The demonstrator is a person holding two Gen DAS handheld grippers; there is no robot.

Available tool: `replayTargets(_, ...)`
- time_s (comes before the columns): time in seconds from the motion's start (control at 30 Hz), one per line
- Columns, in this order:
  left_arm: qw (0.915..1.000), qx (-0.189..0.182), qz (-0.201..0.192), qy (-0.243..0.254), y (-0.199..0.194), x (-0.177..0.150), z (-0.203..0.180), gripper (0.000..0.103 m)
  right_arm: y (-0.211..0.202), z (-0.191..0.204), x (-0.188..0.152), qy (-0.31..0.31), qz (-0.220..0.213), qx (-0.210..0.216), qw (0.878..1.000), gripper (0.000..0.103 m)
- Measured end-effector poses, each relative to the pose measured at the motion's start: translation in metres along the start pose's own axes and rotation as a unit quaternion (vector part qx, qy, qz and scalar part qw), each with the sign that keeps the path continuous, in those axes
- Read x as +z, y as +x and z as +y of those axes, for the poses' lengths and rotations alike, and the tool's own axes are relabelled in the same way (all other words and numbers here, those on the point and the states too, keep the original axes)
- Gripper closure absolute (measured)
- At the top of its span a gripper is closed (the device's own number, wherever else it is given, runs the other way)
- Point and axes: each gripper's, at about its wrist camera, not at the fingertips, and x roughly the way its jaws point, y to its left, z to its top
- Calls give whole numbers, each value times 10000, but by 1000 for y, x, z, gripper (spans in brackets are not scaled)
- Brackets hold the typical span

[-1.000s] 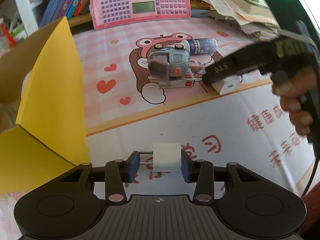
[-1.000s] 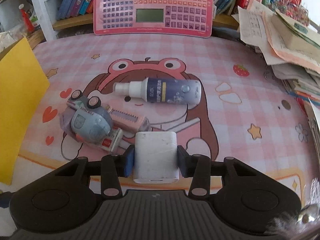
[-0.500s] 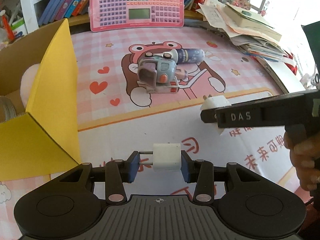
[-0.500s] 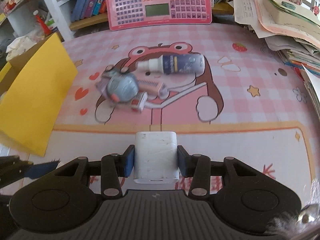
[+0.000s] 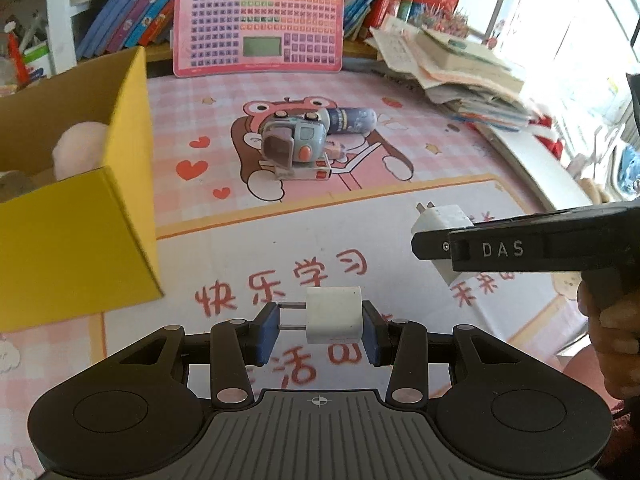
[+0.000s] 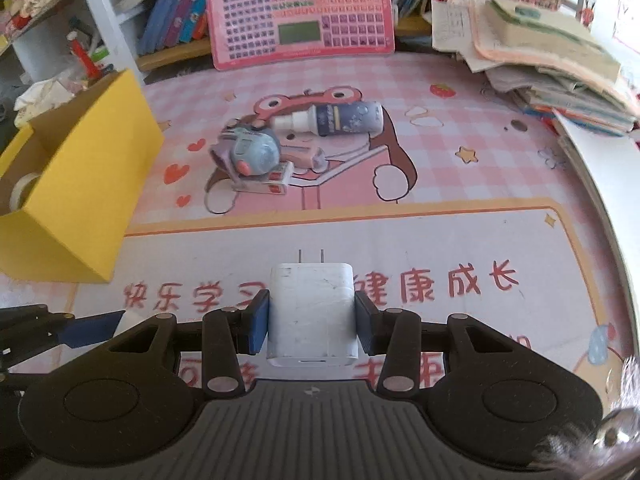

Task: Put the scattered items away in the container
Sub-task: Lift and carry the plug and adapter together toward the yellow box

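2 chargers: left gripper [image 5: 320, 330] clamps small charger [image 5: 334, 314], right gripper [image 6: 311, 322] clamps big charger [image 6: 311, 312]. 1 yellow box [image 5: 76, 240] left; 1 spray bottle [image 6: 340, 118] centre.

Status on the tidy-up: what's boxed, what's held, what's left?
Boxed: tape roll and a pink soft item in the yellow box. Held: left gripper has the small charger, right gripper the large charger. Left: spray bottle, toy car, flat pack.
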Motion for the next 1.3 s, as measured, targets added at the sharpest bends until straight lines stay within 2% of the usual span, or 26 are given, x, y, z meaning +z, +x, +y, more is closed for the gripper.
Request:
replayTargets(0.17, 9998, -86, -158, -128, -31, -17, 19, 62, -21, 29, -20, -152, -22, -29, 9999, 62)
replayTargets(0.47, 9993, -114, -198, -291, -73, -49, 57, 62, -46, 75, -53, -86, -135, -118, 9998, 62)
replayTargets(0.7, 9989, -129, -323, -326, -99, -67, 80, 62, -56, 111, -73, -191, -155, -19, 9997, 62)
replayTargets(0.93, 9973, -64, -518, -507, -121, -78, 106, 62, -60, 140, -79, -243, -134, 148, 9995, 62)
replayTargets(1.3, 9919, 118, -889, -902, -149, -86, 147, 62, -67, 195, -76, -991, -241, 609, 9929, 62)
